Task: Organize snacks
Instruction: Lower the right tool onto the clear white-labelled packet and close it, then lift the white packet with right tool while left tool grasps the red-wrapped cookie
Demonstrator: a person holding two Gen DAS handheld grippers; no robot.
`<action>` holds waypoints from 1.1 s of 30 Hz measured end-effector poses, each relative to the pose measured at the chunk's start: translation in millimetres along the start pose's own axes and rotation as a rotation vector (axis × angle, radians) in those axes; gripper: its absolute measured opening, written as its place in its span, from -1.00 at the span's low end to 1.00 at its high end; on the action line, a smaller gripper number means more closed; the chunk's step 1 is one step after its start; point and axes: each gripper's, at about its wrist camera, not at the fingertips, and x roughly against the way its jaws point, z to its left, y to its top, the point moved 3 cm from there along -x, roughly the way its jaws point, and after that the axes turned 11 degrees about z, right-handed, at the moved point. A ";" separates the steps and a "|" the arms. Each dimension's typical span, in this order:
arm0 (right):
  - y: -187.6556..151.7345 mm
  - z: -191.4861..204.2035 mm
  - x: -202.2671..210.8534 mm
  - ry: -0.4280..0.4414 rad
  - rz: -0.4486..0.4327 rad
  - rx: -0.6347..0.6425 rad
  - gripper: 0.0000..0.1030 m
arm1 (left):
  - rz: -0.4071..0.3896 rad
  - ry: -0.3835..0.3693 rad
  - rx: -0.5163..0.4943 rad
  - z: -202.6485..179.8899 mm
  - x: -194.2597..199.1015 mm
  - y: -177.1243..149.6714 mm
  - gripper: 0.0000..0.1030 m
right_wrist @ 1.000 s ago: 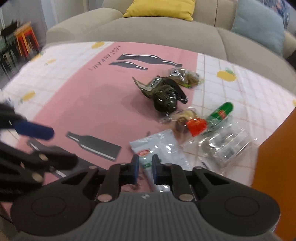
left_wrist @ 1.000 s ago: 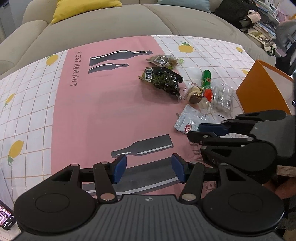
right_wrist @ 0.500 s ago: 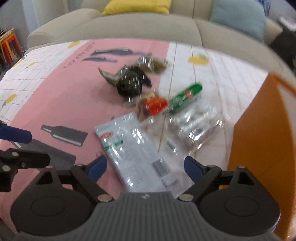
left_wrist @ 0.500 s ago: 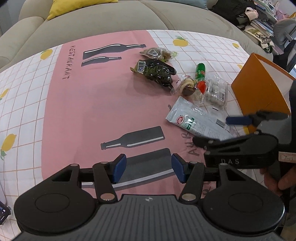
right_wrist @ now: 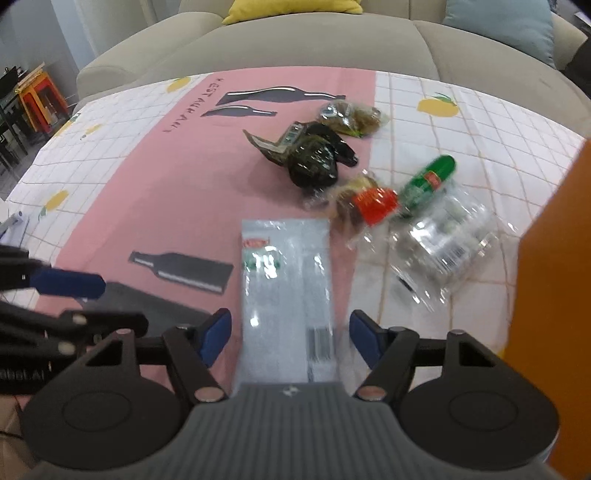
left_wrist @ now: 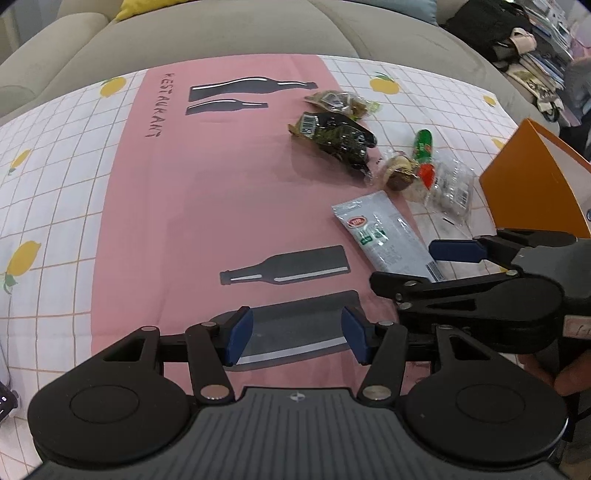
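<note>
Several snacks lie on the pink and white tablecloth (left_wrist: 147,221). A silver packet (right_wrist: 284,280) lies flat between the fingers of my right gripper (right_wrist: 290,332). Those jaws are closing, with a gap left on each side of the packet, so the pads do not press it. Beyond it are a dark green packet (right_wrist: 310,162), a brown nut packet (right_wrist: 351,116), a green tube (right_wrist: 428,181), a red-capped snack (right_wrist: 375,205) and a clear crinkled pack (right_wrist: 447,240). My left gripper (left_wrist: 295,334) hangs open over bare cloth, left of the silver packet (left_wrist: 384,236).
An orange box (right_wrist: 554,258) stands at the right edge of the table, close to the clear pack. A beige sofa (left_wrist: 258,33) with a yellow cushion runs behind the table. A hand (left_wrist: 569,380) grips the right tool at lower right in the left wrist view.
My right gripper went from nearly shut to wide, then narrowed a little. Its view swung so the silver packet now lies straight between its fingers. The left gripper kept its opening.
</note>
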 end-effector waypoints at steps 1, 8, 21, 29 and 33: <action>1.8 3.5 -1.7 -0.010 -0.002 0.015 0.35 | 0.000 0.001 0.001 0.5 0.0 0.9 0.26; 2.2 13.1 -3.4 -0.082 -0.018 0.094 -0.02 | -0.018 -0.004 -0.023 -2.6 4.3 4.2 0.26; -12.3 -5.3 63.2 -0.094 -0.098 0.015 -0.10 | -0.123 -0.061 -0.134 -28.4 31.3 12.2 0.26; 15.9 -52.9 86.7 -0.111 -0.134 -0.093 -0.10 | -0.188 -0.070 -0.331 -70.3 21.1 51.9 0.39; 28.5 -64.2 85.8 -0.098 -0.139 -0.093 -0.10 | -0.198 -0.055 -0.448 -88.1 5.6 68.8 0.39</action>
